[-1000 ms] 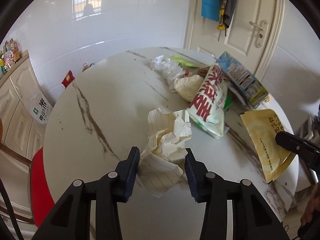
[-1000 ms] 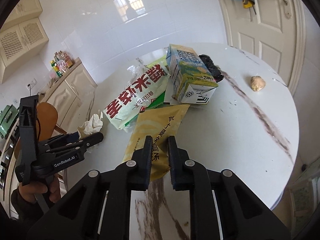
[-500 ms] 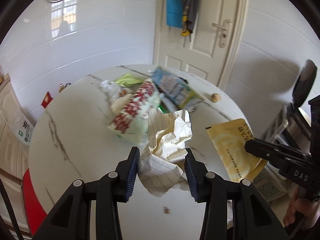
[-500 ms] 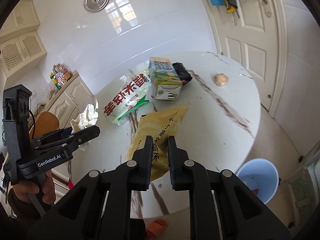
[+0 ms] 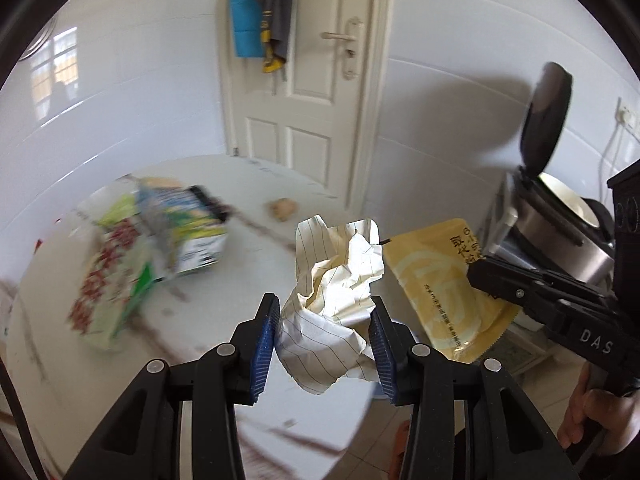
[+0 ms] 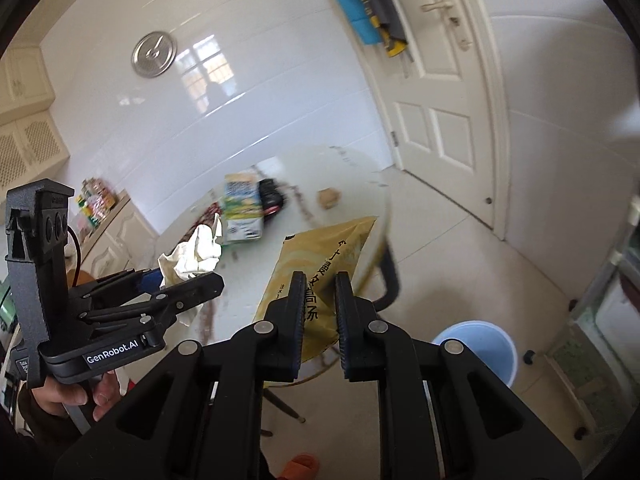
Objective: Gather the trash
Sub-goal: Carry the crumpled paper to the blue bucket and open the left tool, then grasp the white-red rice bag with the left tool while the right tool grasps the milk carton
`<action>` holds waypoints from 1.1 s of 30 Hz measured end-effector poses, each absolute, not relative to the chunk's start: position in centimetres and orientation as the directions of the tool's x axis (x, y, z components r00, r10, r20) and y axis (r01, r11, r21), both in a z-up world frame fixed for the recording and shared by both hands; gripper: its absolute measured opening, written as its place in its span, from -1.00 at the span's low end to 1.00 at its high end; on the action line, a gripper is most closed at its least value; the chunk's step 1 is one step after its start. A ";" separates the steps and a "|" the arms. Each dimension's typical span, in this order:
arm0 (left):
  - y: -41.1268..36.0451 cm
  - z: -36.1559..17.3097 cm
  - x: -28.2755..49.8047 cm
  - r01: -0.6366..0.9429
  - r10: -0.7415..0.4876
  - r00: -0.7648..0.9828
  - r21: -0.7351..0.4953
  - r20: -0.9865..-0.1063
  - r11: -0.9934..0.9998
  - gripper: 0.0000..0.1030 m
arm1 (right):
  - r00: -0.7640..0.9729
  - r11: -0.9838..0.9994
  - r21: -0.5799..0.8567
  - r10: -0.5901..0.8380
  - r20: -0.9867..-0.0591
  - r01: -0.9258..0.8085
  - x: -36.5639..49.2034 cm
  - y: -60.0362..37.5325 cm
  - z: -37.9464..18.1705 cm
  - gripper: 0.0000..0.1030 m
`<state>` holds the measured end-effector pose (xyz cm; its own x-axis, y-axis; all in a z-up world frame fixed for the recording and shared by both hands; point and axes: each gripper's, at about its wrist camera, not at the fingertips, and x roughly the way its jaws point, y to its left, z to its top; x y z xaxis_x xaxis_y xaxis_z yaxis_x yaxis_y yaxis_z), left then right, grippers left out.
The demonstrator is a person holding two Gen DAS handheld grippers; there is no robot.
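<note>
1. Since a second ago you have swung both tools away from the tabletop: the door now sits centre in your left view, and a blue bucket has come into your right view, on the floor past the tabletop's edge.
2. Your left tool is clamped on one crumpled lined paper, held off the tabletop.
3. Your right tool grips one yellow pouch, also lifted.
4. Left on the tabletop: one milk carton, one red-lettered bag, one small brown lump.
5. The bucket's contents cannot be made out.
</note>
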<state>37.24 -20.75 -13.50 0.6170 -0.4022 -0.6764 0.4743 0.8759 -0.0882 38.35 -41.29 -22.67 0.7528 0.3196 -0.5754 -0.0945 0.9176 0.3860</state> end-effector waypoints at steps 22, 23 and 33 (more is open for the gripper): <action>-40.8 -21.0 48.6 0.624 -0.363 0.451 -0.002 -0.815 0.781 -0.21 | 0.730 0.886 0.433 0.183 -0.658 0.168 41.5 -56.1 -31.7 -0.16; -41.2 -21.4 48.9 0.625 -0.357 0.446 0.000 -0.820 0.780 -0.21 | 0.730 0.884 0.432 0.175 -0.660 0.178 41.3 -56.5 -31.9 -0.16; -44.7 -23.9 50.5 0.611 -0.305 0.458 0.046 -0.835 0.790 0.54 | 0.733 0.877 0.419 0.120 -0.669 0.238 39.3 -59.4 -31.9 -0.04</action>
